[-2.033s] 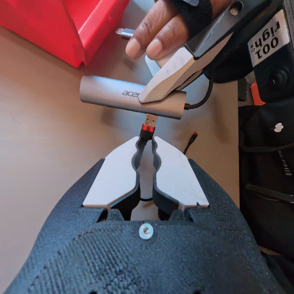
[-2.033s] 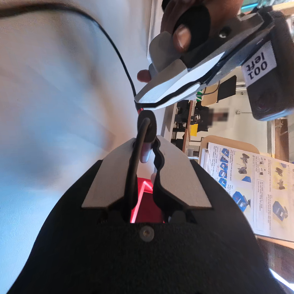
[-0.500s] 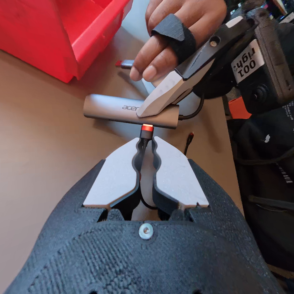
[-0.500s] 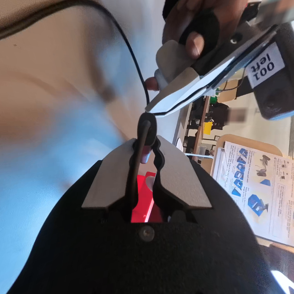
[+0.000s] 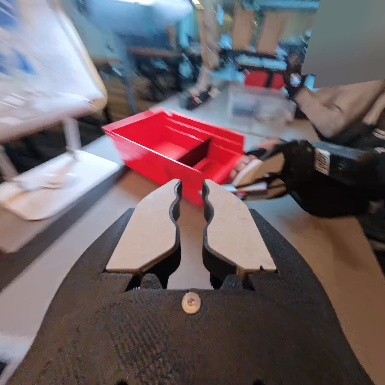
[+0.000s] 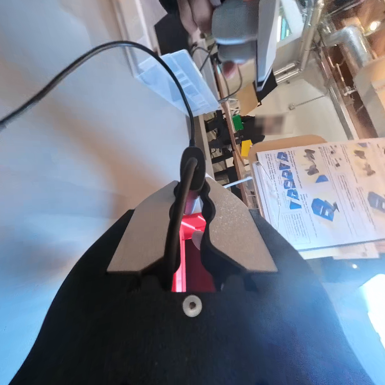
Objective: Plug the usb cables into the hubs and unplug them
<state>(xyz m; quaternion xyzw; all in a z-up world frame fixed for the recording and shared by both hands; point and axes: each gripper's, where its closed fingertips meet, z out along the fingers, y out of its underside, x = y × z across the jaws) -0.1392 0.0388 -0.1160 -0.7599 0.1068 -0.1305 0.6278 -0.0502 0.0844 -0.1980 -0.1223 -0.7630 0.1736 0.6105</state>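
Left gripper [image 5: 191, 183] parted, empty, above desk [image 5: 312, 260] before red bin [image 5: 166, 160]; right gripper [image 6: 190, 184] clamped on hub [image 6: 194, 173], cable [image 6: 125, 44] trailing from it; keep clamp firm, hub level; re-grip plug squarely, pull straight along port axis.

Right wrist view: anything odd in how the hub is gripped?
Yes. The right gripper is shut on the hub near its end, and the hub's own black cable is pinched between the fingers alongside it. The left gripper is open and holds nothing.
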